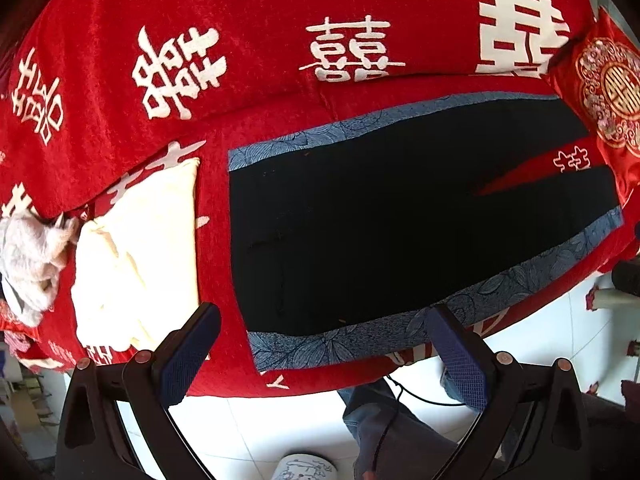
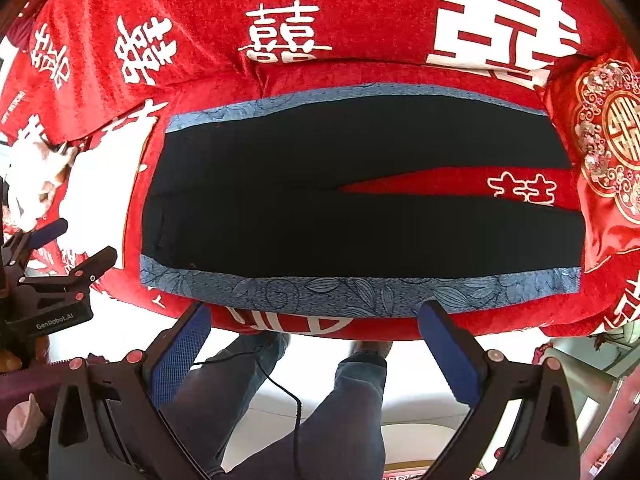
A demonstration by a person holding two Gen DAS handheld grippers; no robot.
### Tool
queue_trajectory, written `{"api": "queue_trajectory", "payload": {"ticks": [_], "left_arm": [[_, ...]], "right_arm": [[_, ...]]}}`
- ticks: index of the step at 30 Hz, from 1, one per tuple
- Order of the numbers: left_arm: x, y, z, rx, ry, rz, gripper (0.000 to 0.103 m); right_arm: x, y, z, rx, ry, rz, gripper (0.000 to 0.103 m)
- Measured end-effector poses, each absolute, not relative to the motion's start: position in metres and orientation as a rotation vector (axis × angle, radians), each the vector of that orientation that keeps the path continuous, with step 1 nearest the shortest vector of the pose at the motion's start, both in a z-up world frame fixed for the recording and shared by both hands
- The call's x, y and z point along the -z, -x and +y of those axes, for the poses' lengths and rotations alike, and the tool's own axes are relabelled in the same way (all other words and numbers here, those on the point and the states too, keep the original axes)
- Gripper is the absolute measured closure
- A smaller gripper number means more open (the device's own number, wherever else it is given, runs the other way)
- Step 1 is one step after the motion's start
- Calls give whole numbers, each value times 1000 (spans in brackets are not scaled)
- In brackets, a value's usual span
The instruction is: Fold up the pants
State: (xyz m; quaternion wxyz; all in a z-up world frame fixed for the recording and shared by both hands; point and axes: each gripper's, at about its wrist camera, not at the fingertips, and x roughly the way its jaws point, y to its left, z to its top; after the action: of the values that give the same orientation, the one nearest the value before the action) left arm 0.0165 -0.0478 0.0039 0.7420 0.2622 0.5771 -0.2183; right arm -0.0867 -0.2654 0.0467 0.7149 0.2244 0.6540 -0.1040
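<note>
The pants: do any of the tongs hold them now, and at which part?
Nothing is held. The left tongs and right tongs are open, short of the pants, which lie flat on the red cover.

Embroidered cushion [image 2: 608, 144] crowds pants [image 2: 360, 220] hems — cream cloth [image 1: 136, 264] flanks waistband.

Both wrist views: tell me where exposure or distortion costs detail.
Left wrist: fisheye bows the sofa cover; the black pants are crushed dark, seams barely visible; corners vignette. Right wrist: the cream cloth blows out to flat white, the floor glares, and the pants' black panel shows no texture.
</note>
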Motion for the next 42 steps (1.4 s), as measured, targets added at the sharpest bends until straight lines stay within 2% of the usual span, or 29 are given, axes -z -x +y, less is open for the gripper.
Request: {"api": "queue_trajectory", "payload": {"ticks": [42], "left_arm": [[-6, -20, -41, 434, -586, 1243, 0]], "right_arm": [[-47, 75, -263, 229, -460, 1454, 0]]}}
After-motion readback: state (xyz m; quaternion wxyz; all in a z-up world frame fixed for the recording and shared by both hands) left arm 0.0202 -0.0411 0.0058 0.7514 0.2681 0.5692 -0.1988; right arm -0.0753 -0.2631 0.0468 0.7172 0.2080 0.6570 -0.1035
